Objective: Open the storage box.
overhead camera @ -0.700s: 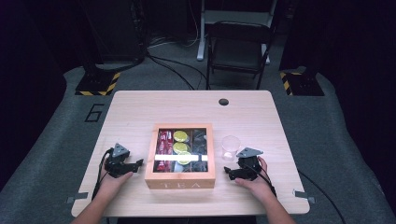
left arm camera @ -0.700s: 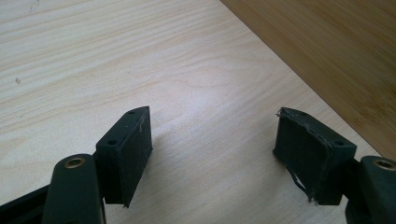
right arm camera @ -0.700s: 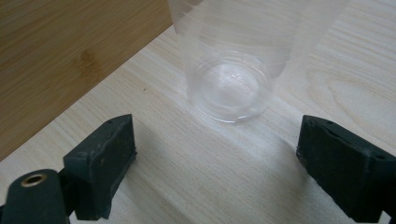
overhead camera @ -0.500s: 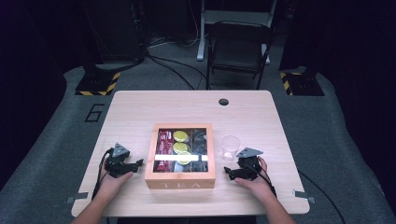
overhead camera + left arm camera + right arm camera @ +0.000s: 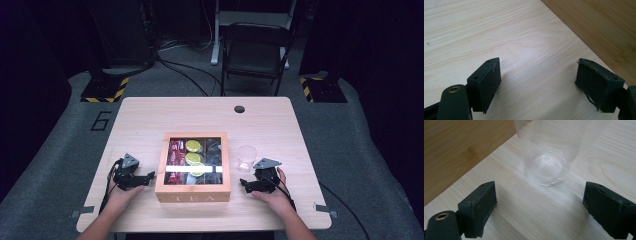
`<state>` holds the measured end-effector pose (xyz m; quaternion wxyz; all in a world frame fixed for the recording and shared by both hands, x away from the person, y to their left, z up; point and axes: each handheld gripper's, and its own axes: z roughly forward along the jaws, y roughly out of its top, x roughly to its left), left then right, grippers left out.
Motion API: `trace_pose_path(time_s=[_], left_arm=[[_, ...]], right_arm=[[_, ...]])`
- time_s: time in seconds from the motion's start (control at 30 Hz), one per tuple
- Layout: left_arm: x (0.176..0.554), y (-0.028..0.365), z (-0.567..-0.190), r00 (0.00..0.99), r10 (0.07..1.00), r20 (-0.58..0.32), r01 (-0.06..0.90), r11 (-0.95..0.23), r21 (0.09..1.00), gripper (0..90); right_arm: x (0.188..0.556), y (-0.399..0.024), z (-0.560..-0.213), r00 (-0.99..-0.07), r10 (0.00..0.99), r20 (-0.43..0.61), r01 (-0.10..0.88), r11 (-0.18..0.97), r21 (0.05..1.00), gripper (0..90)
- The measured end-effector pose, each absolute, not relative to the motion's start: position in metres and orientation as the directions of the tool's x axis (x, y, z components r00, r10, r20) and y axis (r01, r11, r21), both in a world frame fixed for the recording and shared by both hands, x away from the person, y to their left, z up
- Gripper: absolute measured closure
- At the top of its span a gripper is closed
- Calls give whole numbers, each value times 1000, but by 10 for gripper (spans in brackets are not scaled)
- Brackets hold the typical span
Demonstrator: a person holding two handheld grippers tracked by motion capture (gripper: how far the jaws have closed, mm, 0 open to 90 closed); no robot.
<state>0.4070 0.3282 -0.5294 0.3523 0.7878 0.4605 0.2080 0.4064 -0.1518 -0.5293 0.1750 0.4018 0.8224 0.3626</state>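
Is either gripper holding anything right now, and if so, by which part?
Nothing is held. The left gripper is open over bare tabletop beside the wooden tea box. The right gripper is open, short of the clear plastic cup.

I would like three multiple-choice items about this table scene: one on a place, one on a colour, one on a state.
1. Where does the clear cup stand?
A. right of the tea box
B. inside it
C. left of it

2. What colour are the round packets in the box's middle column?
A. blue
B. yellow
C. white

3. How is the right gripper?
A. shut on the cup
B. shut on nothing
C. open, nothing between its fingers

Answers:
1 A, the high view shows the cup beside the box's right wall.
2 B, they look yellow through the lid.
3 C, the cup stands beyond its spread fingers.
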Motion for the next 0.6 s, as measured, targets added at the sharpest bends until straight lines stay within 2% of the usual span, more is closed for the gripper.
trace_pose_path(time_s=[0.1, 0.23, 0.27, 0.3, 0.33, 0.37, 0.4, 0.43, 0.53, 0.6], left_arm=[[407, 328, -530, 489, 872, 2, 578, -326, 748, 199], [407, 329, -529, 487, 874, -13, 586, -316, 746, 201], [407, 329, -529, 481, 876, -24, 587, -302, 751, 202], [407, 329, -528, 478, 878, -39, 600, -293, 745, 206], [407, 329, -528, 478, 878, -39, 600, -293, 745, 208], [406, 329, -526, 480, 877, -37, 606, -300, 737, 223], [406, 329, -526, 480, 877, -37, 606, -300, 737, 248], [405, 330, -525, 478, 876, -55, 615, -290, 733, 268], [404, 331, -524, 478, 875, -73, 620, -277, 734, 317], [403, 331, -521, 480, 875, -57, 628, -297, 719, 333]], right_arm=[[406, -152, -529, -616, 787, 3, 533, 414, 738, 118], [403, -151, -528, -590, 807, 3, 549, 399, 734, 170], [403, -151, -527, -590, 807, 0, 551, 403, 731, 204], [404, -152, -524, -575, 818, 7, 564, 390, 728, 281], [404, -152, -524, -575, 818, 7, 564, 390, 728, 281], [404, -155, -522, -556, 829, 56, 596, 351, 722, 328], [404, -155, -522, -556, 829, 56, 596, 351, 722, 328], [405, -159, -519, -534, 839, 106, 631, 312, 710, 379], [406, -162, -516, -543, 832, 111, 628, 315, 711, 393], [403, -160, -511, -551, 832, 67, 606, 345, 717, 414]])
